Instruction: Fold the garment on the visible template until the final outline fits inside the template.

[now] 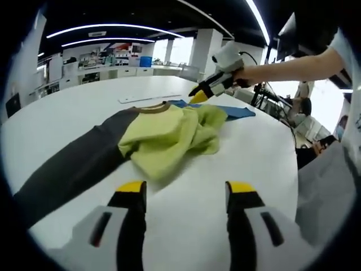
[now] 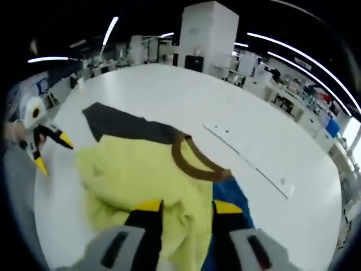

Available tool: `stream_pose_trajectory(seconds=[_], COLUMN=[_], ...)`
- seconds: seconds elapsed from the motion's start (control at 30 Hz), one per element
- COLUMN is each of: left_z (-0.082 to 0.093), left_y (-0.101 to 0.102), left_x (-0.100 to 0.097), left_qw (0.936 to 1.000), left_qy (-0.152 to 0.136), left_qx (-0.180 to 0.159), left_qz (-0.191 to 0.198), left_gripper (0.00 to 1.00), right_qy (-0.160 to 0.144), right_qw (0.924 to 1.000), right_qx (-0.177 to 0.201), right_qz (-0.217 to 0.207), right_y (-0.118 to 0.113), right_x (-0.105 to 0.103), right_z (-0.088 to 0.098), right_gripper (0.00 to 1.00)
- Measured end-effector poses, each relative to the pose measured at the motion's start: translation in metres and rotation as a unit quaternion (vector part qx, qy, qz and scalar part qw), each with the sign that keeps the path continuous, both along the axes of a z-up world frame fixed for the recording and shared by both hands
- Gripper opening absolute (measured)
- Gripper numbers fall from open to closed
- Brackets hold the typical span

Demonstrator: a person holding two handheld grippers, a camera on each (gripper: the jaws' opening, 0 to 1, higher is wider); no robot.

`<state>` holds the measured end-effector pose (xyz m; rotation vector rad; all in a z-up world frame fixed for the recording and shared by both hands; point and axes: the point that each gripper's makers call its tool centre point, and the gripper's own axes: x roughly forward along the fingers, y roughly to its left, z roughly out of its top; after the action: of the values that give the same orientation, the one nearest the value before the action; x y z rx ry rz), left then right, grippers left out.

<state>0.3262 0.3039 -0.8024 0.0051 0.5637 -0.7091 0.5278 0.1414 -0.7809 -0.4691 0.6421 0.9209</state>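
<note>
Garment (image 1: 169, 135) is lying bunched on the white counter (image 1: 67, 113), lime-green body w/ brown collar (image 2: 194, 161) and a dark grey sleeve (image 1: 73, 166) stretching out flat. It's partly covering the blue template (image 1: 237, 112), which is peeking out beside the fabric. Left gripper (image 1: 186, 189) is hovering over bare counter near the garment, jaws apart, holding nothing. Right gripper (image 2: 186, 208) is sitting over the green fabric, jaws spread w/ cloth between them; can't tell if they're gripping it. A white strip (image 2: 248, 158) is lying just beyond the collar.
</note>
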Motion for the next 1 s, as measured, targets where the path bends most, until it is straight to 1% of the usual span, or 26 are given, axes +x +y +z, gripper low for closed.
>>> stream_pose_trajectory(seconds=[0.1,0.17,0.2,0.3,0.37,0.43,0.47,0.53,0.67,0.8,0.87,0.97,1.0], left_z=[0.002,0.003,0.003,0.004,0.004,0.004,0.004,0.004,0.005,0.007,0.008,0.010,0.010], left_y=[-0.002,-0.002,-0.002,-0.001,-0.001,-0.001,-0.001,-0.002,-0.005,-0.006,-0.006,-0.005,-0.004], left_x=[-0.002,-0.002,-0.002,-0.002,-0.002,-0.003,-0.003,-0.004,-0.008,-0.007,-0.007,-0.006,-0.006], left_qw=[1.0000,1.0000,1.0000,1.0000,1.0000,1.0000,1.0000,1.0000,1.0000,1.0000,1.0000,0.9999,0.9999], left_qy=[-0.002,-0.003,-0.003,-0.003,-0.003,-0.002,-0.003,-0.002,-0.002,-0.003,-0.004,-0.005,-0.005], left_qx=[-0.001,-0.002,-0.001,-0.001,-0.001,-0.002,-0.002,-0.001,-0.001,-0.006,-0.006,-0.009,-0.010], left_qz=[-0.001,-0.001,-0.002,-0.002,-0.001,-0.001,-0.001,-0.003,-0.005,-0.005,-0.005,-0.002,-0.001], left_gripper=[0.53,0.53,0.53,0.53,0.53,0.53,0.54,0.54,0.54,0.54,0.54,0.54,0.54], right_qy=[-0.009,-0.015,-0.023,-0.029,-0.035,-0.041,-0.040,-0.035,-0.032,-0.024,-0.027,-0.027,-0.025], right_qw=[0.9999,0.9998,0.9995,0.9992,0.9988,0.9984,0.9985,0.9985,0.9988,0.9988,0.9987,0.9988,0.9989], right_qx=[0.007,0.009,0.018,0.020,0.024,0.027,0.028,0.033,0.022,0.024,0.015,0.016,0.018], right_qz=[0.005,0.008,0.012,0.017,0.023,0.026,0.025,0.024,0.028,0.035,0.040,0.039,0.036], right_y=[-0.004,-0.006,-0.008,-0.014,-0.017,-0.020,-0.022,-0.027,-0.034,-0.036,-0.038,-0.041,-0.041], right_x=[-0.008,-0.012,-0.015,-0.023,-0.025,-0.034,-0.037,-0.045,-0.056,-0.066,-0.070,-0.078,-0.082], right_z=[0.010,0.014,0.019,0.024,0.024,0.026,0.025,0.023,0.018,0.018,0.016,0.012,0.010], right_gripper=[0.37,0.44,0.47,0.58,0.71,0.84,0.87,0.90,1.00,1.00,1.00,1.00,0.98])
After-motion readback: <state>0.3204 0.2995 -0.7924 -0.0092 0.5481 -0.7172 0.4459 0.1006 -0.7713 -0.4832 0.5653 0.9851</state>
